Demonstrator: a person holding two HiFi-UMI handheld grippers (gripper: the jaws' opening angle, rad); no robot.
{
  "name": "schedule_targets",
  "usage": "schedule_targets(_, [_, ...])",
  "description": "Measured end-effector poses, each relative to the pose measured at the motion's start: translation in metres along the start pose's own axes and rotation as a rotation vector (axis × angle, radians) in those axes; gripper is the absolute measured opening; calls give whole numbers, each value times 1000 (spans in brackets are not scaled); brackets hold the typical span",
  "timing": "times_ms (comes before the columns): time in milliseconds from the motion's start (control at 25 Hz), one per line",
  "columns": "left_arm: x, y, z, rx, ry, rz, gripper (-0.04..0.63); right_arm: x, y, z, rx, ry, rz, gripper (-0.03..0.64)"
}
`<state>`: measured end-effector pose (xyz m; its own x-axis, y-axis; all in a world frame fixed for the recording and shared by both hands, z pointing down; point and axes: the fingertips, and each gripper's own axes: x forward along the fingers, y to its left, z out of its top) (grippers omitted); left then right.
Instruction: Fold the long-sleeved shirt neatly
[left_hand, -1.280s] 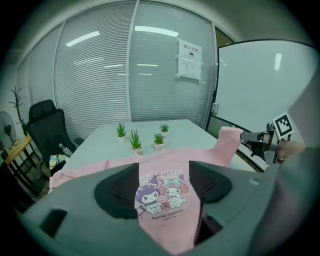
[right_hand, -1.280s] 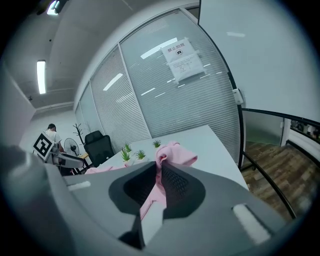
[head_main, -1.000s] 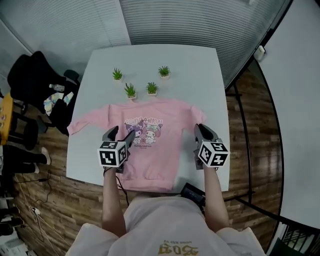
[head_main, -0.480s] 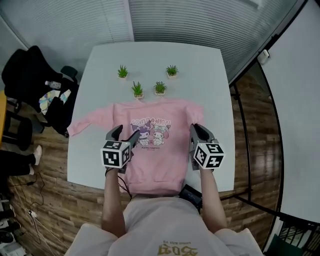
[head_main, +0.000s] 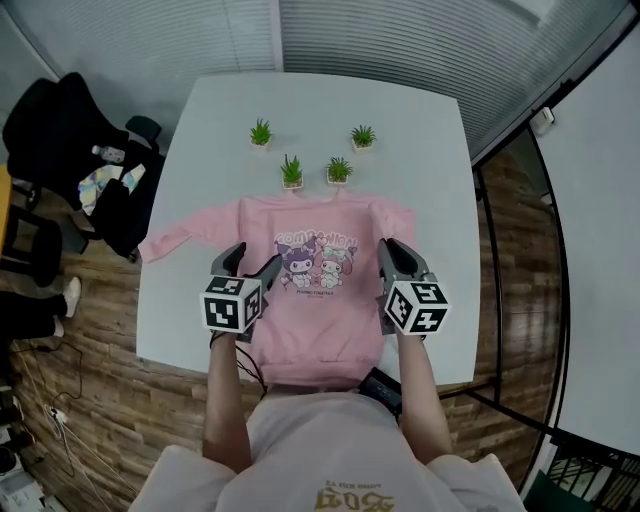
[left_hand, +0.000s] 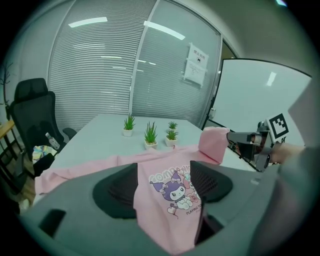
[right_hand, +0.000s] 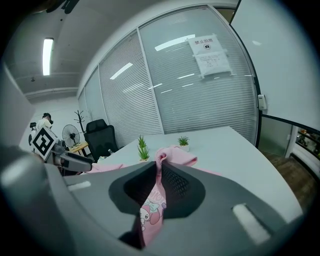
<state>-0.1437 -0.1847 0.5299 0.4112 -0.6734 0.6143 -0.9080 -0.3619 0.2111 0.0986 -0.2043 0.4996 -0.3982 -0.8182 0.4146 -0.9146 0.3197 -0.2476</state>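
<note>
A pink long-sleeved shirt (head_main: 320, 310) with a cartoon print lies face up on the white table (head_main: 200, 130). Its left sleeve (head_main: 170, 242) stretches out to the left. My right gripper (head_main: 390, 250) is at the shirt's right side, shut on a bunch of pink fabric (right_hand: 150, 210). In the left gripper view that bunch (left_hand: 214, 144) hangs lifted off the table from the right gripper (left_hand: 234, 137). My left gripper (head_main: 250, 268) hovers over the shirt's left half. Its jaws stand wide apart, and the print (left_hand: 177, 192) shows between them.
Several small potted plants (head_main: 291, 170) stand on the table just beyond the collar. A black office chair (head_main: 60, 130) with bags sits left of the table. Glass partitions with blinds close the far side. A black device (head_main: 382, 388) hangs at my waist.
The right gripper has moved inward, toward the shirt's middle, with the pink fabric in it. The left gripper has shifted a little further over the shirt's body.
</note>
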Motion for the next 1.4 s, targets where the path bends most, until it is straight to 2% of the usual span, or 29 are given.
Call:
schedule_targets(520, [-2,36,-8,-60,-26,-7,344,42,52,9,-103,20,45,46])
schedule_targets(1400, [10,88,-27,-180,-41,-40,367,118,133,-6,-221,81,130,46])
